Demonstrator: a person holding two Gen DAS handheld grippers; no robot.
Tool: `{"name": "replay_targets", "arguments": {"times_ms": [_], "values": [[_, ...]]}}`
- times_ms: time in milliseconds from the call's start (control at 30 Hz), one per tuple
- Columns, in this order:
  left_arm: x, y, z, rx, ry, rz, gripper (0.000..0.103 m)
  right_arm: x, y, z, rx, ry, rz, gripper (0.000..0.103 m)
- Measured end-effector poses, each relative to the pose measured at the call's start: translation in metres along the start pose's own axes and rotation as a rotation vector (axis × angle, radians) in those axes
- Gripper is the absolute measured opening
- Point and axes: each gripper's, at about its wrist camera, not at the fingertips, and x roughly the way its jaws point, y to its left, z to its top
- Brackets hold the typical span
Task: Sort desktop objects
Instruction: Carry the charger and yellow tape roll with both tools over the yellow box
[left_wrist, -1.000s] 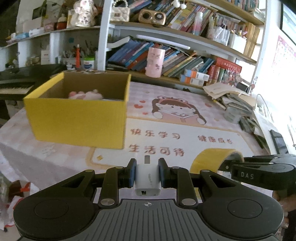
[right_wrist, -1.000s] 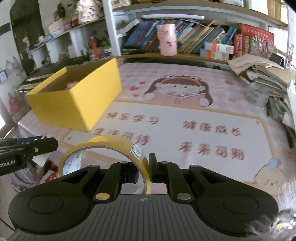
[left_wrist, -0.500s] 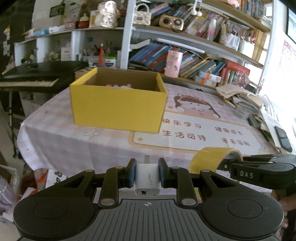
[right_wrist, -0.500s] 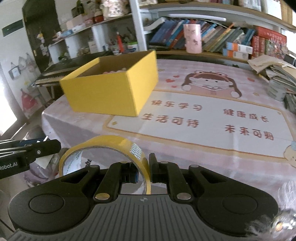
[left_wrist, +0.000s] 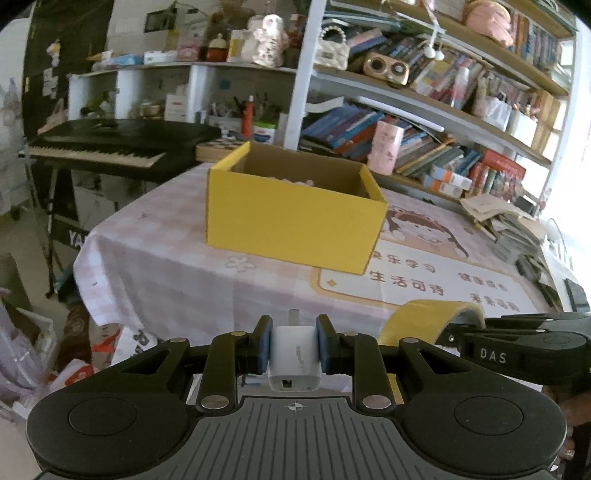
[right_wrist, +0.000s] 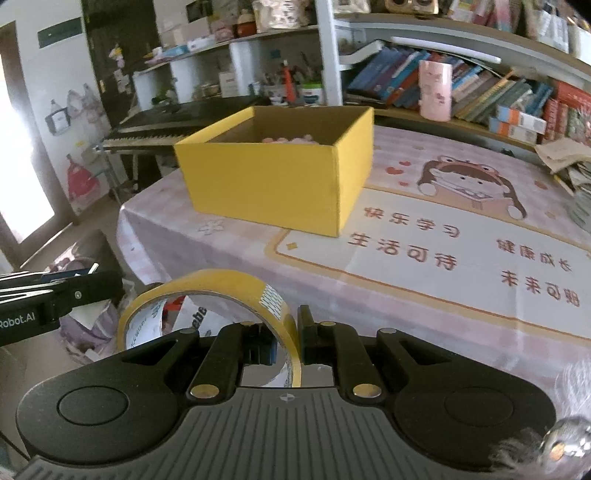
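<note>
Now, in the left wrist view: left gripper (left_wrist: 294, 345) low at centre, jaws pinching a small white charger (left_wrist: 294, 360) between blue pads, prongs pointing away from the camera. Yellow box (left_wrist: 295, 218) at mid-frame, open-topped, standing on the table (left_wrist: 177, 266) with its checked cloth; something pale pink barely visible inside. A second ago the box filled the left of the frame, close; now smaller, more central, with the table's near edge, the cloth's drop and floor clutter showing at lower left. Keyboard (left_wrist: 110, 144) in fuller view at left. At lower right, the right gripper's black arm with a yellow tape roll (left_wrist: 424, 317) ahead of it, placed as before.

Next, in the right wrist view: right gripper (right_wrist: 297, 339) low at centre, jaws pressed onto the wall of the tape roll (right_wrist: 207, 284), the ring standing on edge and extending to the lower left. Yellow box (right_wrist: 280, 184) now in the upper middle, farther off than a second ago, sharper too. Table edge newly visible at left, floor below it. Printed mat (right_wrist: 461, 251) across the right side. Left gripper's black arm at the left edge.
</note>
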Motion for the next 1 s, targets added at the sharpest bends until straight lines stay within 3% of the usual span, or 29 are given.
{"name": "replay_targets", "arguments": {"times_ms": [433,700,1000], "values": [[0.006,0.015,0.015,-0.027,-0.021,0.030,0.024,0.017,0.012,0.022,-0.030,0.017,0.046,0.010],[0.024,0.010,0.050,0.000,-0.077,0.030,0.024,0.029,0.007,0.056,-0.072,-0.042,0.058,0.010],[0.067,0.000,0.099,0.025,-0.117,0.020,0.024,0.047,-0.024,0.113,-0.047,-0.126,0.052,0.010]]}}
